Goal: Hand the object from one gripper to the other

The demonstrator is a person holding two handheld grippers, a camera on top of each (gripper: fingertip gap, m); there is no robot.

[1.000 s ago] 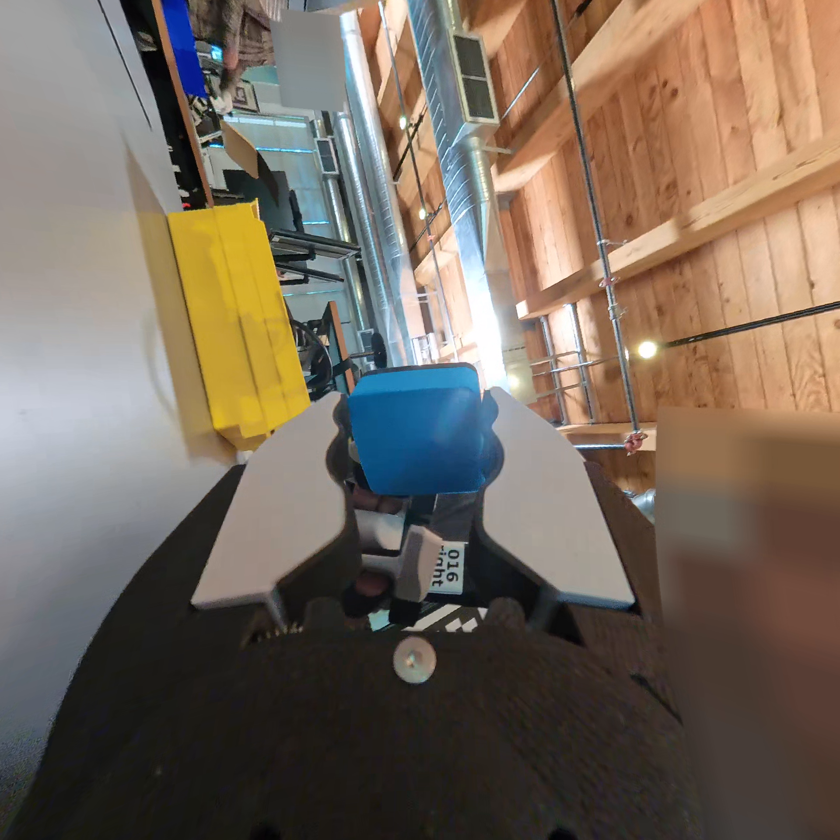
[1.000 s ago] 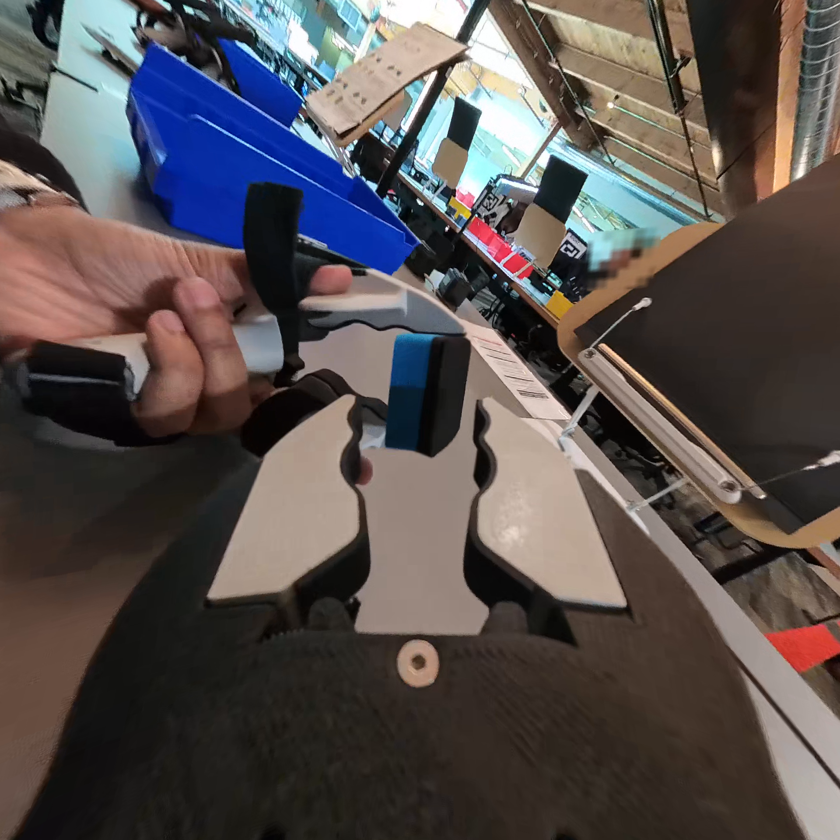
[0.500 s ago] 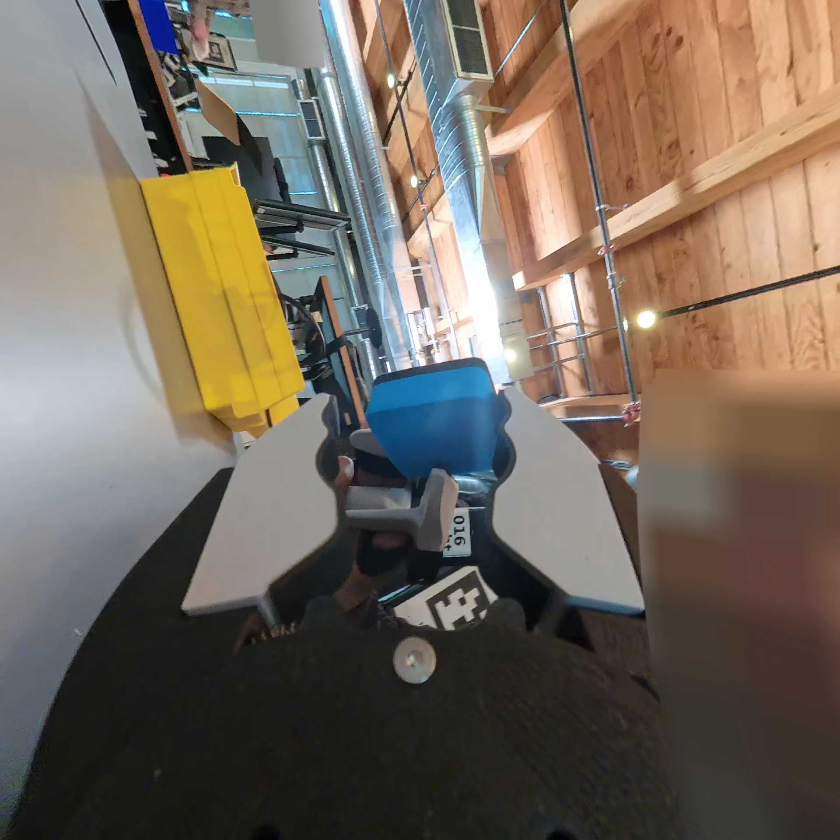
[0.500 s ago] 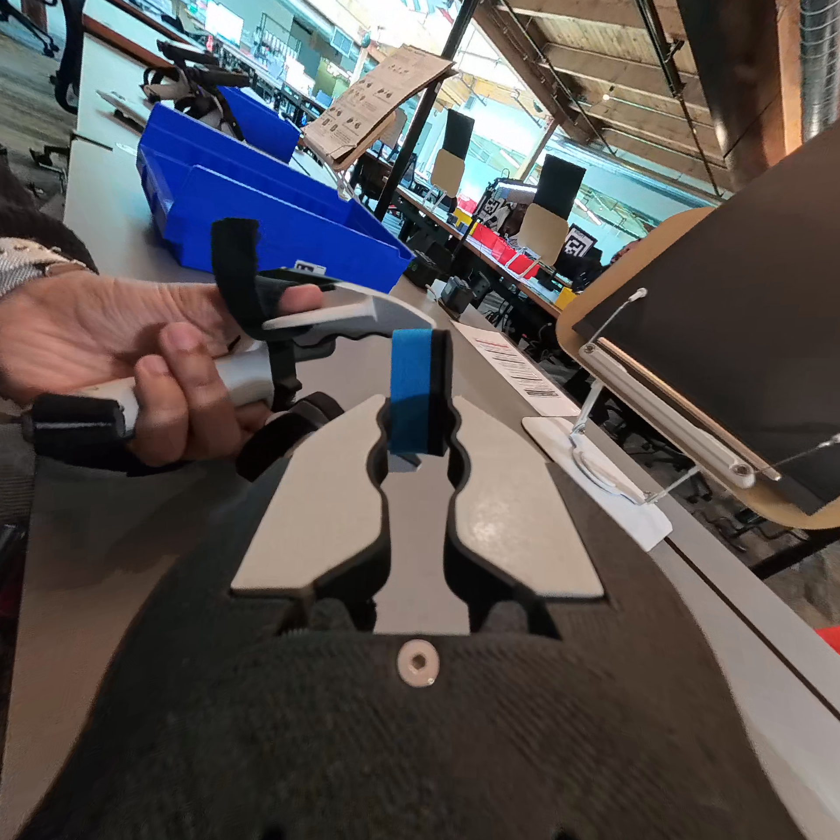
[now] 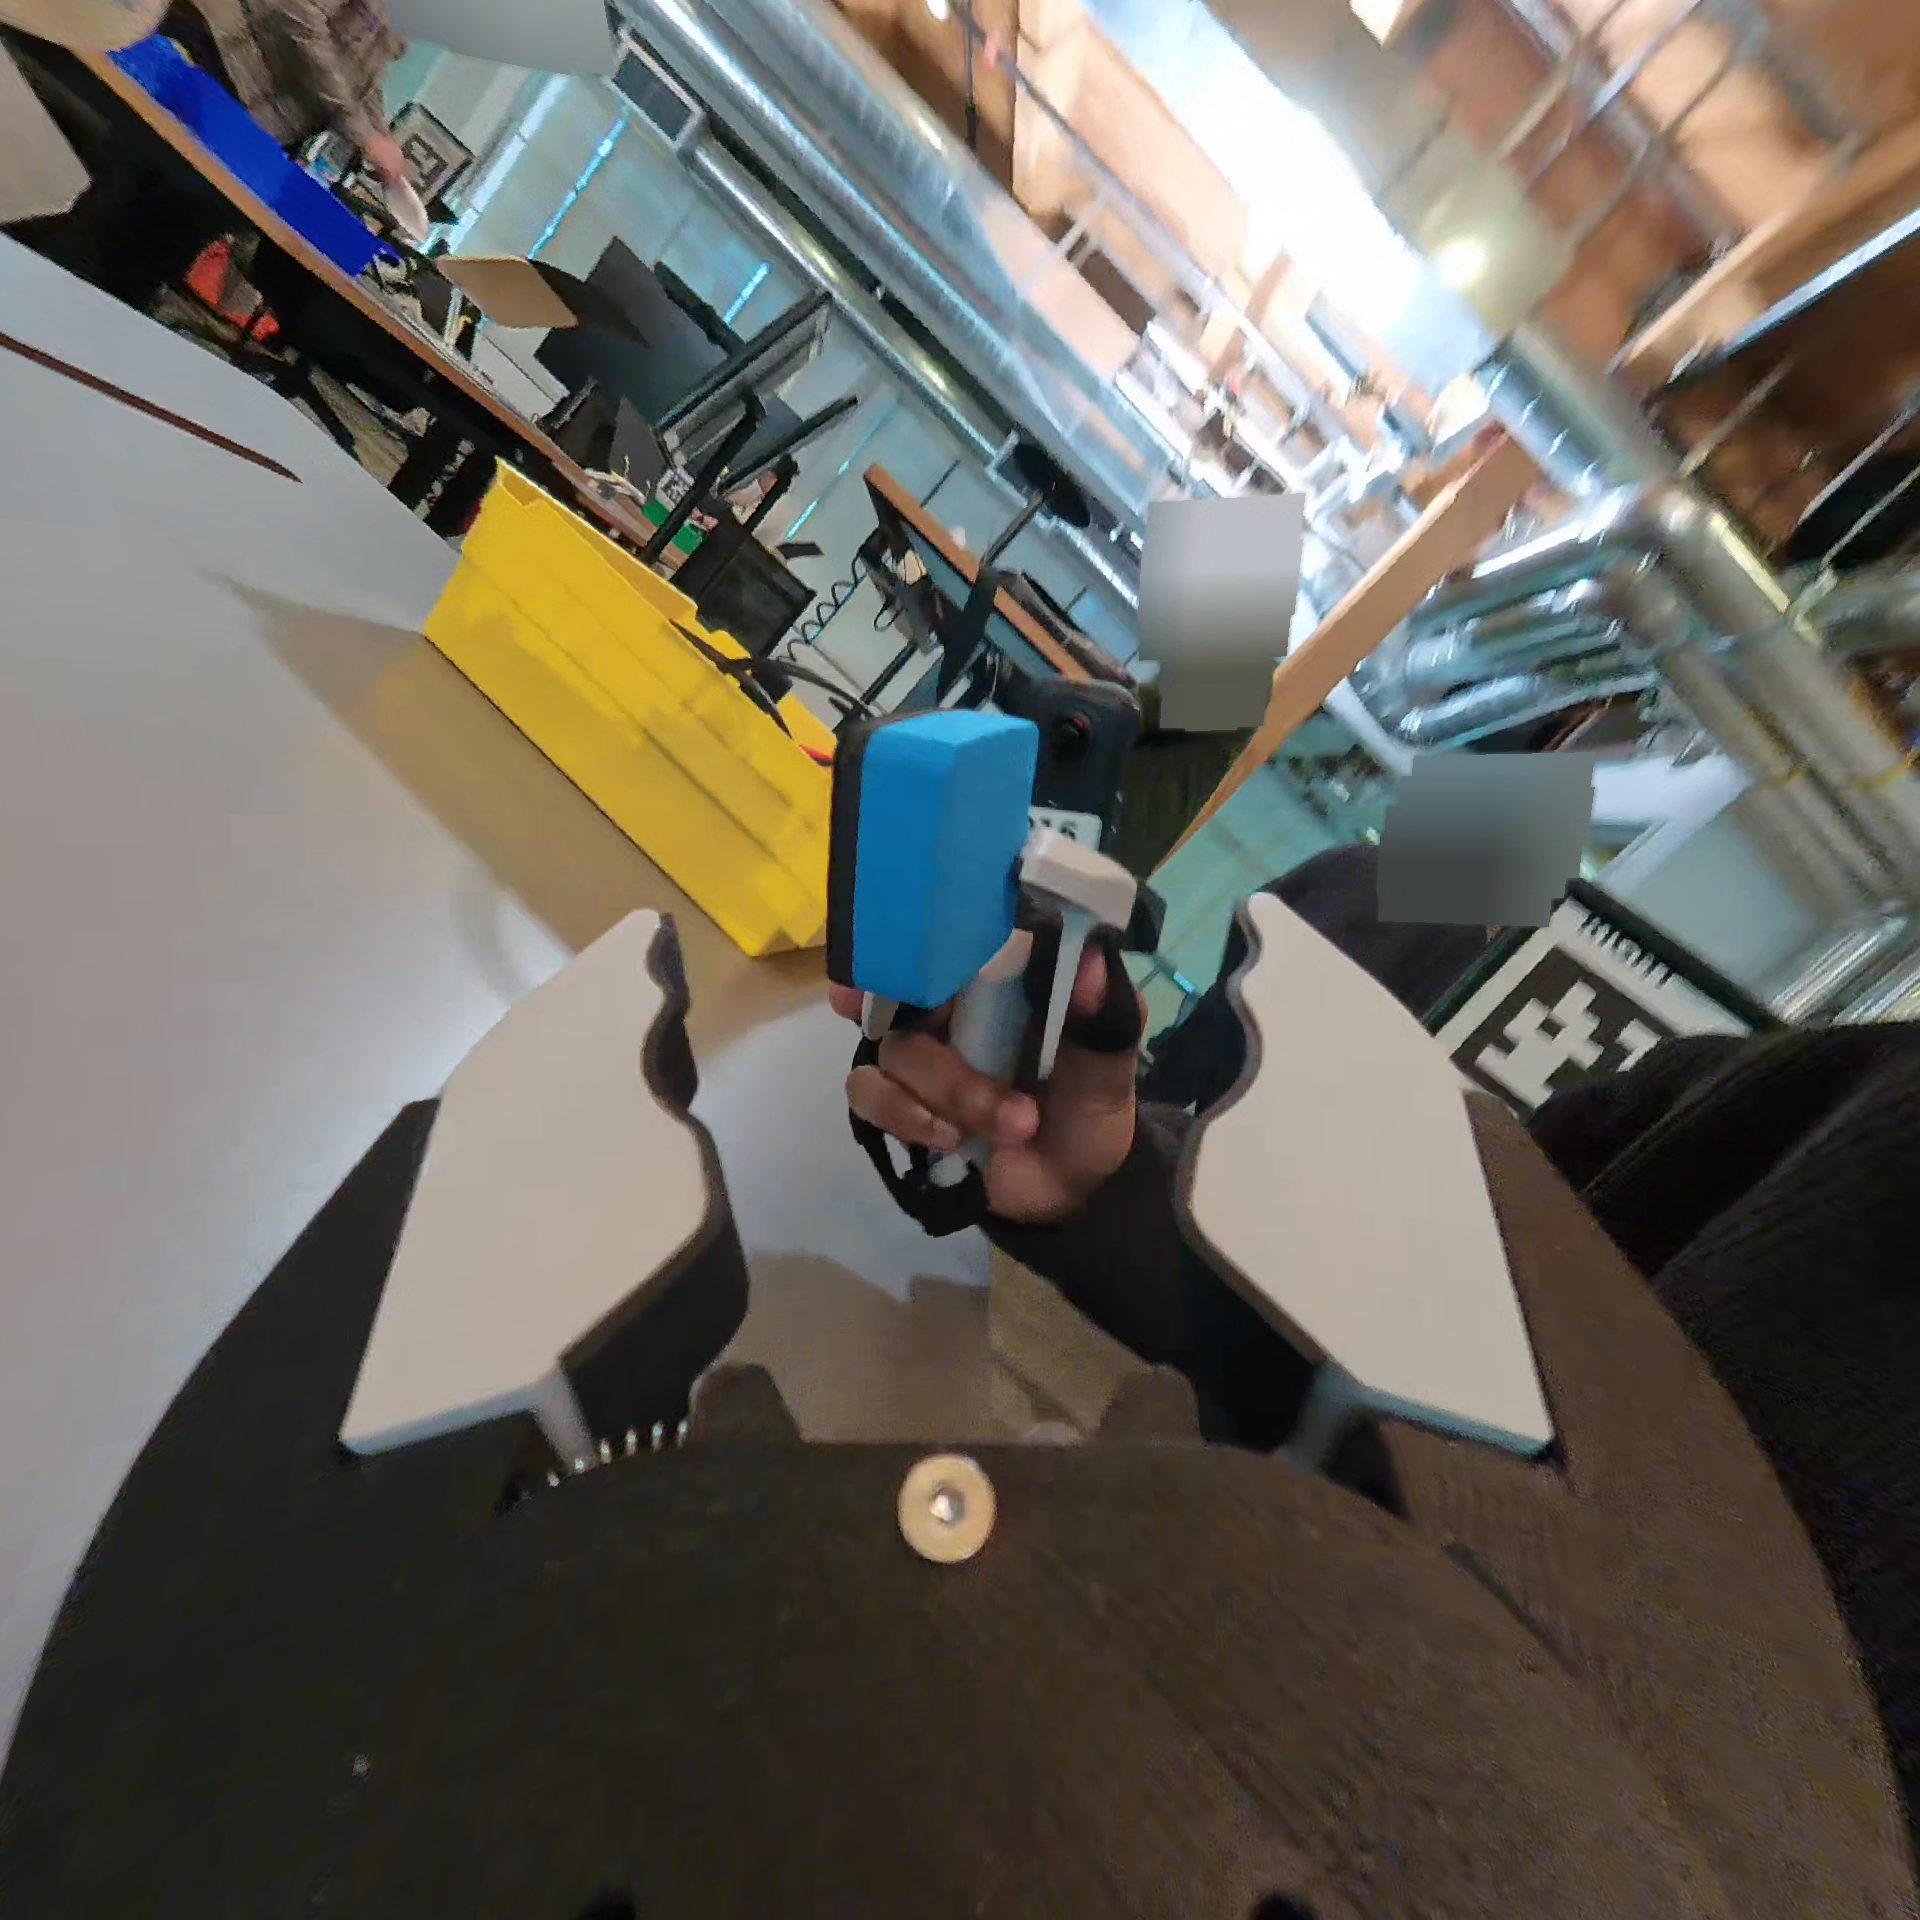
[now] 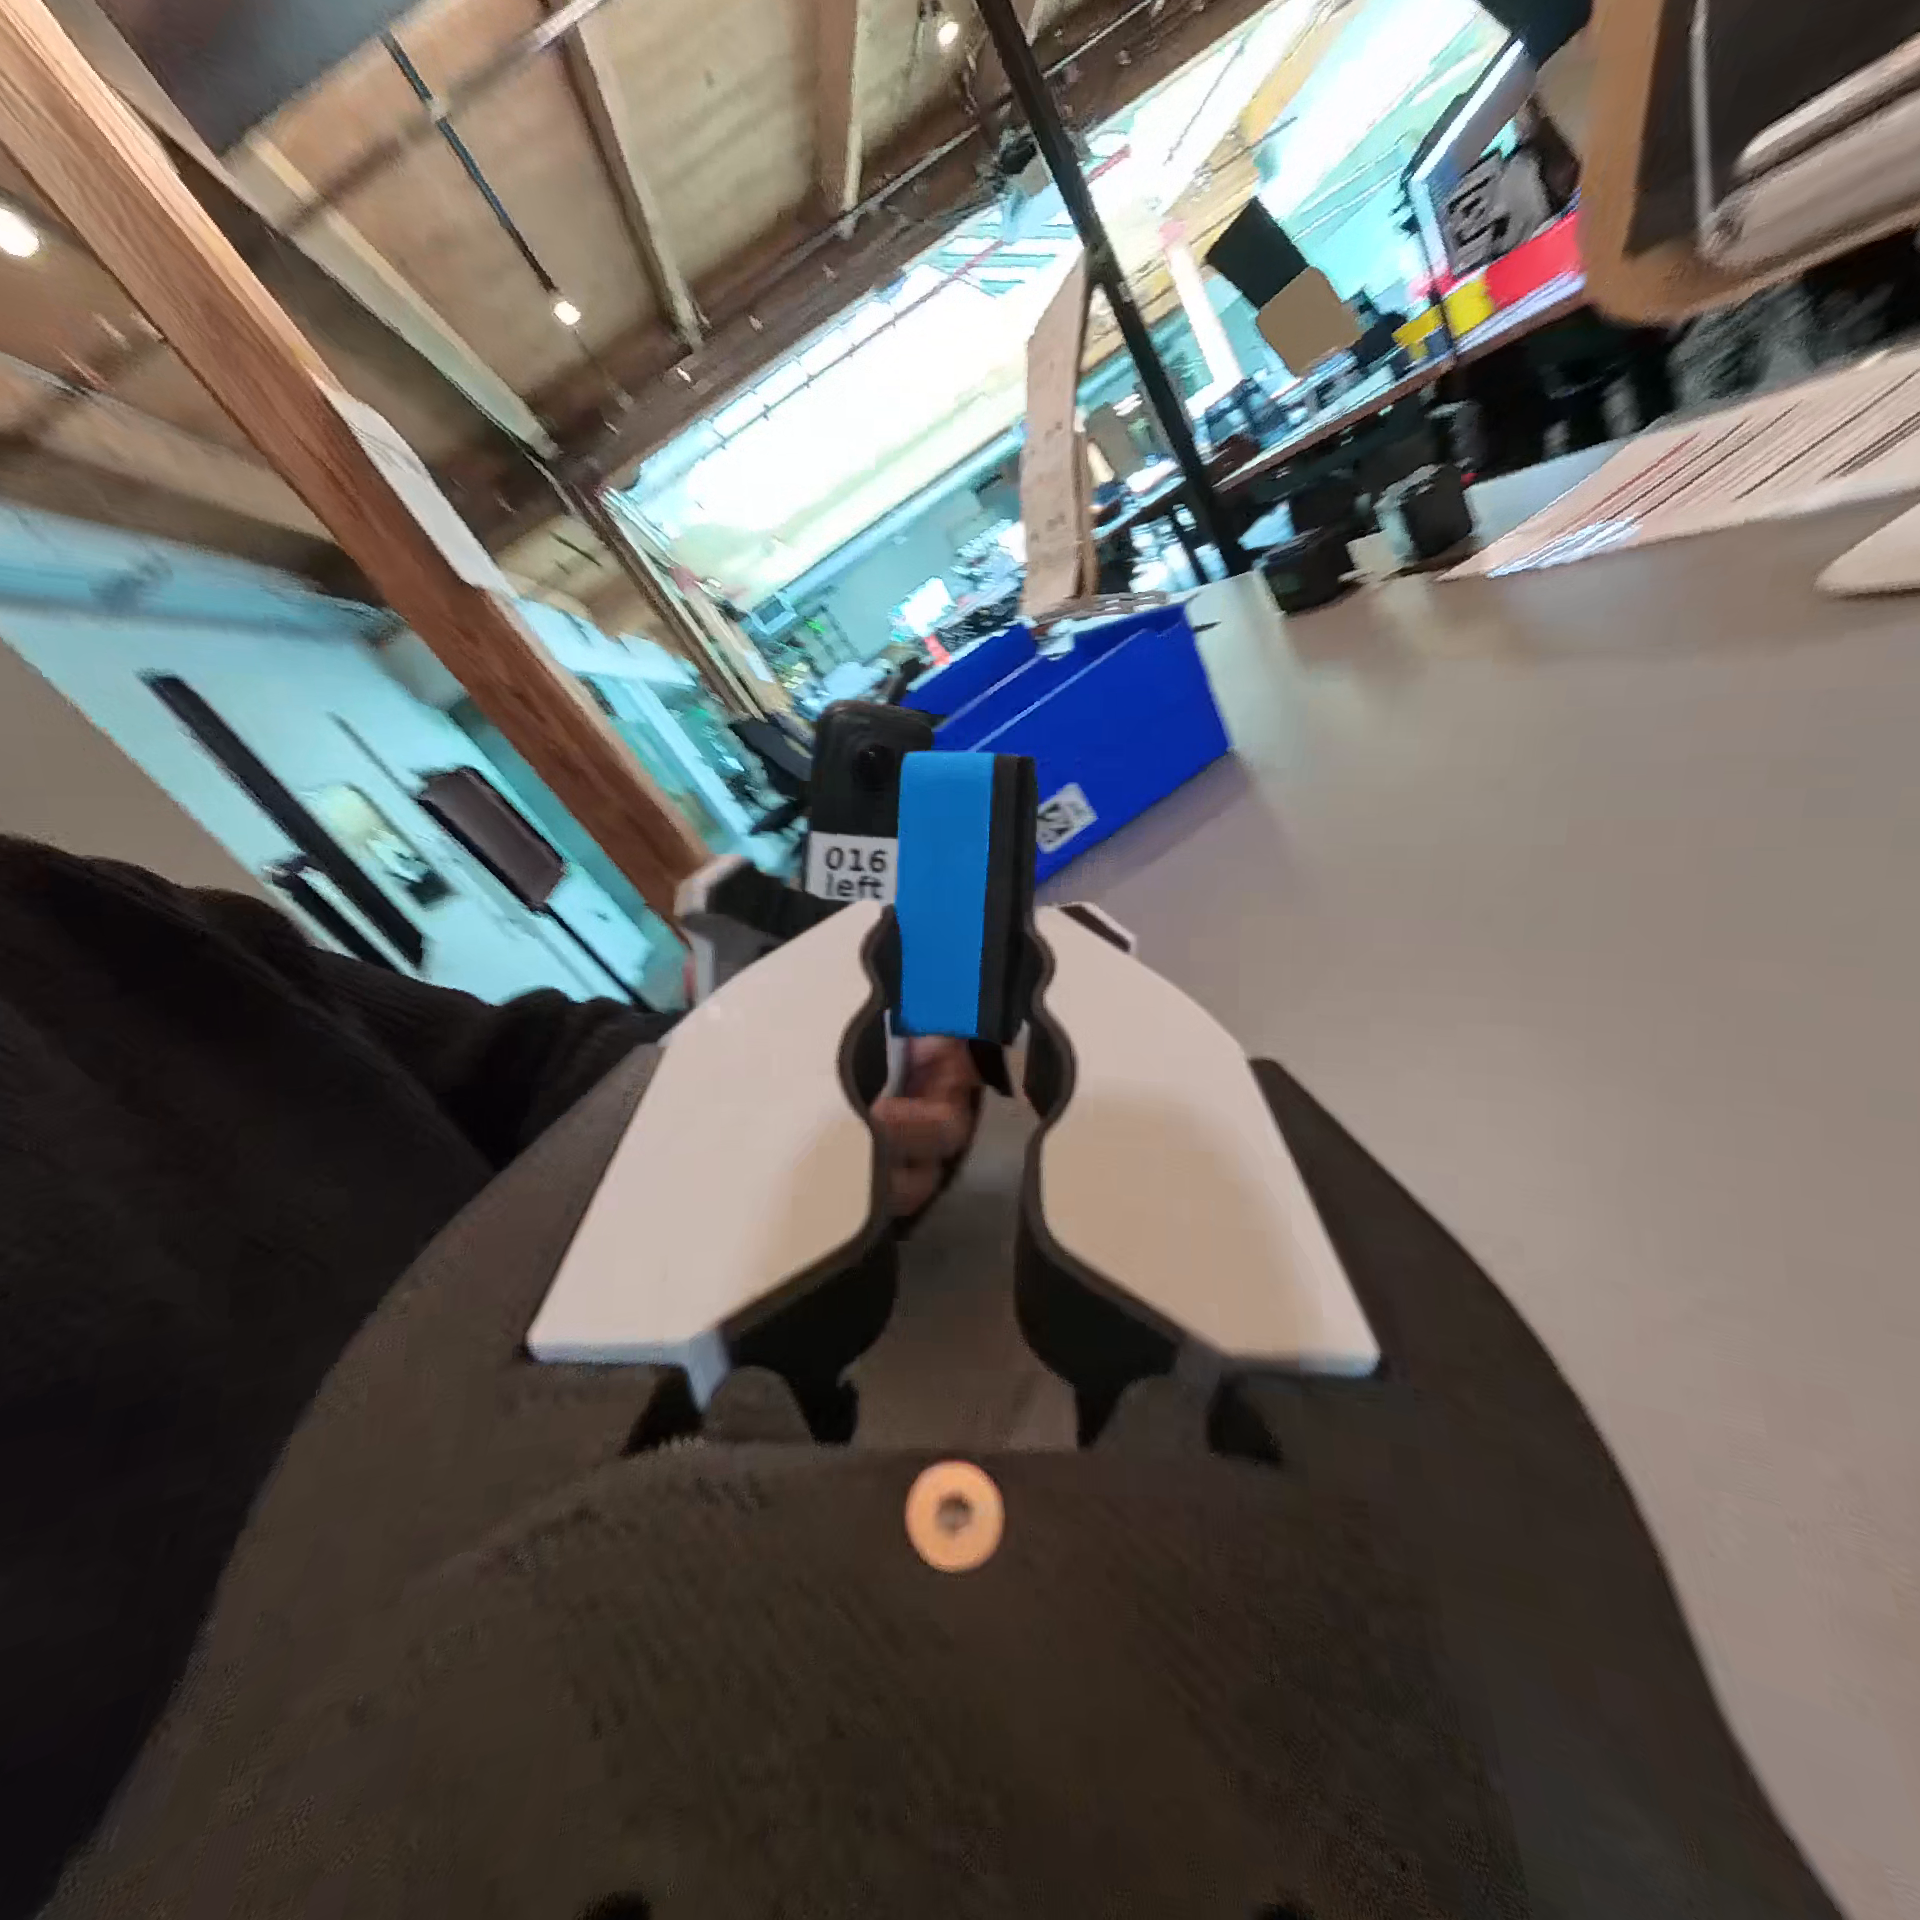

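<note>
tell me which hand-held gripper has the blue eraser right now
The right hand-held gripper: its fingers are shut on the blue eraser. The left hand-held gripper is wide open, empty, apart from it.

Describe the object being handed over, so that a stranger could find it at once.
Start from the grey table with the blue bin. In front of the bin, the right gripper is shut on a small block. Only it has a bright blue layer bonded to a black one.

Left gripper (image 5: 951, 1039) spread wide, gripping nothing. Beyond it, blue-and-black sponge (image 5: 928, 852) pinched in right gripper (image 5: 1039, 935) (hand (image 5: 997, 1117) underneath). Yellow bin (image 5: 623, 696) on table (image 5: 208, 831).
</note>
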